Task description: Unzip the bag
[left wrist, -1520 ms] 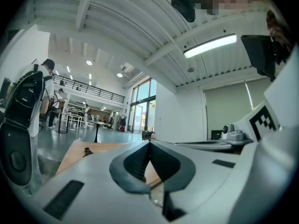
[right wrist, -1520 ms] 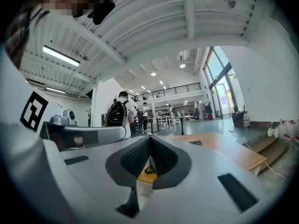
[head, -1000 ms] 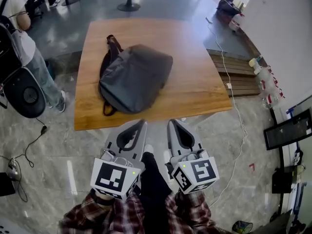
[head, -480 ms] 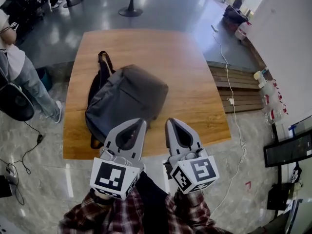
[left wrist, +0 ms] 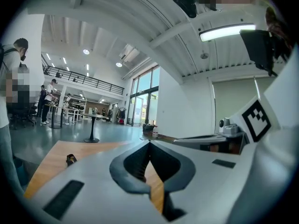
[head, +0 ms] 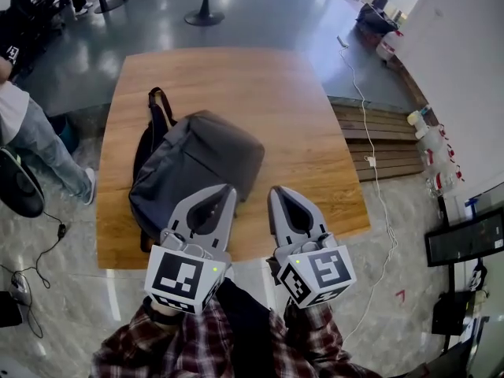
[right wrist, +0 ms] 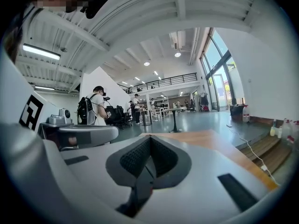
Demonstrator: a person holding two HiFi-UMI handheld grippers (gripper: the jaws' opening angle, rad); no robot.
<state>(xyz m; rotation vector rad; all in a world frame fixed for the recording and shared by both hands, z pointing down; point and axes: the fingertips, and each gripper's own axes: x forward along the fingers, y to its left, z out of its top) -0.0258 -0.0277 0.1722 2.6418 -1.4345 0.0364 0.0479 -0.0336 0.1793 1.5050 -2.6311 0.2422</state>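
The bag (head: 193,172), grey and zipped, is being borne flat by the table (head: 315,109), on its left half. Its dark straps (head: 154,109) are being shown at the far left end, trailing over the wood. No gripper is being laid on it.

The left gripper (head: 229,188) is being held above the table's near edge, its tip being seen over the bag's near right corner in the head view; whether it is touching the bag cannot be told there. In the left gripper view its jaws (left wrist: 149,143) are being pressed together at the tips, with nothing being gripped; only bare wood is being shown through the hollow behind them.

The right gripper (head: 275,189) is being held just beside the left one, apart from the bag, over bare wood. In the right gripper view its jaws (right wrist: 149,136) are likewise being brought tip to tip, and nothing is being held between them.

Both grippers are being carried by hands in plaid sleeves (head: 189,349) at the bottom of the head view.

A person (head: 35,136) is being seen standing on the floor to the table's left. A white cable (head: 379,172) is being run along the floor on the right, past low wooden steps (head: 386,132).
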